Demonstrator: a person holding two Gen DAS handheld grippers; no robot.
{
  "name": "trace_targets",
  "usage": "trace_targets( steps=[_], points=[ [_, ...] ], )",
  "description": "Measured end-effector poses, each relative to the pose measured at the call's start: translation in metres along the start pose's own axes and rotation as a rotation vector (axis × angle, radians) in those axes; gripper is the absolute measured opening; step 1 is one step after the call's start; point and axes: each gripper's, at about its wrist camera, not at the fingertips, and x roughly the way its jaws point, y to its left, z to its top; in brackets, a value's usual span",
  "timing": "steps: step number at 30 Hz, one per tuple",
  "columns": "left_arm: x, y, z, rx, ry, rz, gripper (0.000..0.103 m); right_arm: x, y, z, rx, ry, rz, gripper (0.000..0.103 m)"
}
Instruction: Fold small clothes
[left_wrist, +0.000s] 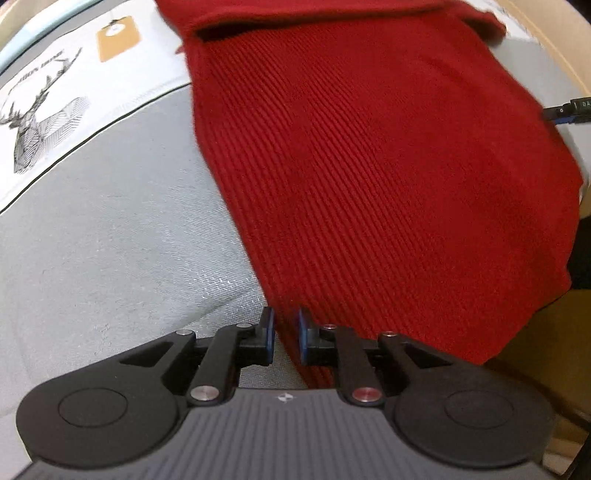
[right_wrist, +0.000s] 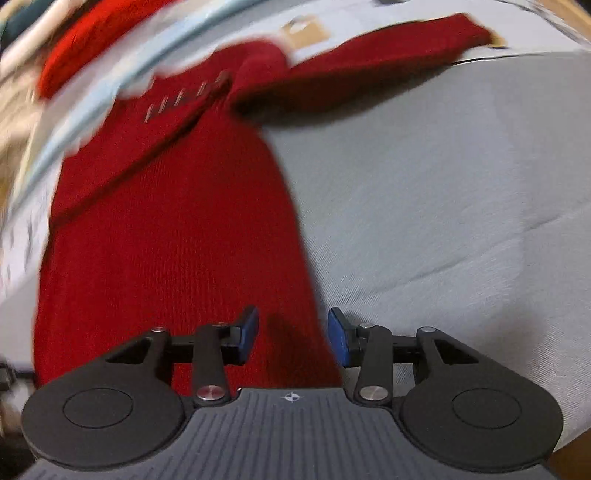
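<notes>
A dark red ribbed knit sweater (left_wrist: 369, 166) lies flat on a grey cover (left_wrist: 110, 240). My left gripper (left_wrist: 286, 332) hovers over the sweater's near left edge. Its blue pads stand a narrow gap apart and the cloth edge shows between them unpinched. In the right wrist view the same sweater (right_wrist: 177, 240) runs away from me, with a row of small buttons (right_wrist: 184, 98) and one sleeve (right_wrist: 388, 55) stretched out to the right. My right gripper (right_wrist: 293, 332) is open above the sweater's right edge, with cloth below the gap and nothing gripped.
A white cloth with a deer print (left_wrist: 33, 122) and a brown paper tag (left_wrist: 118, 37) lie at the far left. A brighter red cloth (right_wrist: 85, 40) sits blurred at the back. Tan wood (left_wrist: 535, 350) borders the cover on the right. A dark object (left_wrist: 569, 109) pokes in from the right.
</notes>
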Motion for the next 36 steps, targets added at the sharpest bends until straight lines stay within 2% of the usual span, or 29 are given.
trace_targets(
  steps=[2, 3, 5, 7, 9, 11, 13, 14, 16, 18, 19, 20, 22, 24, 25, 27, 28, 29, 31, 32, 34, 36],
  points=[
    [-0.001, -0.006, 0.004, 0.01, 0.011, 0.01, 0.015, 0.004, 0.018, -0.006, -0.112, 0.037, -0.04, 0.013],
    [0.002, -0.006, 0.009, 0.01, 0.014, 0.011, 0.015, 0.003, 0.023, -0.007, -0.154, 0.029, -0.051, 0.007],
    [0.006, -0.009, 0.014, 0.015, 0.021, 0.016, 0.015, -0.007, 0.022, -0.003, -0.154, -0.001, -0.004, 0.006],
    [0.003, -0.019, 0.013, 0.042, 0.024, 0.026, 0.009, -0.024, 0.009, 0.001, -0.108, -0.075, -0.029, 0.005],
    [0.002, -0.025, 0.015, 0.084, 0.021, -0.006, 0.007, -0.038, -0.005, 0.007, -0.049, -0.132, -0.049, 0.005],
    [0.004, -0.029, 0.016, 0.105, 0.036, 0.003, 0.007, -0.038, -0.009, 0.007, -0.06, -0.115, -0.03, 0.005],
    [0.004, -0.025, 0.017, 0.095, 0.052, 0.001, 0.007, -0.032, -0.002, 0.005, -0.138, -0.089, -0.088, 0.007],
    [0.004, -0.024, 0.019, 0.081, 0.062, -0.003, 0.008, -0.032, -0.001, 0.006, -0.143, -0.09, -0.102, 0.01],
    [-0.002, -0.022, 0.029, 0.064, 0.051, 0.001, 0.01, -0.04, -0.001, 0.01, -0.109, -0.124, -0.074, 0.013],
    [-0.015, -0.019, 0.042, 0.047, -0.02, 0.027, 0.011, -0.05, 0.001, 0.011, -0.106, -0.173, -0.031, 0.021],
    [-0.022, -0.016, 0.048, 0.02, -0.059, 0.035, 0.011, -0.049, 0.004, 0.011, -0.118, -0.193, -0.017, 0.028],
    [-0.03, -0.013, 0.056, -0.017, -0.108, 0.038, 0.011, -0.049, 0.009, 0.011, -0.14, -0.201, 0.002, 0.03],
    [-0.044, -0.013, 0.071, -0.065, -0.199, 0.049, 0.011, -0.041, 0.013, 0.01, -0.195, -0.155, 0.028, 0.03],
    [-0.052, -0.018, 0.087, -0.106, -0.295, 0.077, 0.011, -0.016, 0.022, 0.003, -0.28, -0.01, -0.008, 0.029],
    [-0.055, -0.023, 0.094, -0.117, -0.336, 0.095, 0.011, -0.001, 0.027, 0.0, -0.349, 0.062, -0.056, 0.027],
    [-0.058, -0.038, 0.11, -0.124, -0.424, 0.114, 0.011, -0.006, 0.036, 0.002, -0.413, 0.022, -0.07, 0.027],
    [-0.057, -0.048, 0.118, -0.125, -0.457, 0.104, 0.011, -0.011, 0.035, 0.009, -0.371, -0.012, -0.033, 0.027],
    [-0.055, -0.058, 0.127, -0.111, -0.483, 0.095, 0.011, -0.01, 0.031, 0.015, -0.336, -0.007, -0.026, 0.026],
    [-0.047, -0.083, 0.147, -0.051, -0.52, 0.119, 0.012, 0.003, 0.034, 0.014, -0.426, 0.05, -0.096, 0.021],
    [-0.041, -0.097, 0.161, -0.019, -0.53, 0.131, 0.016, 0.002, 0.038, 0.015, -0.455, 0.046, -0.098, 0.021],
    [-0.032, -0.119, 0.189, 0.013, -0.536, 0.123, 0.018, -0.005, 0.037, 0.033, -0.371, -0.01, -0.052, 0.022],
    [-0.011, -0.136, 0.218, 0.022, -0.528, 0.103, 0.027, -0.022, 0.03, 0.048, -0.269, -0.095, 0.007, 0.024]
  ],
)
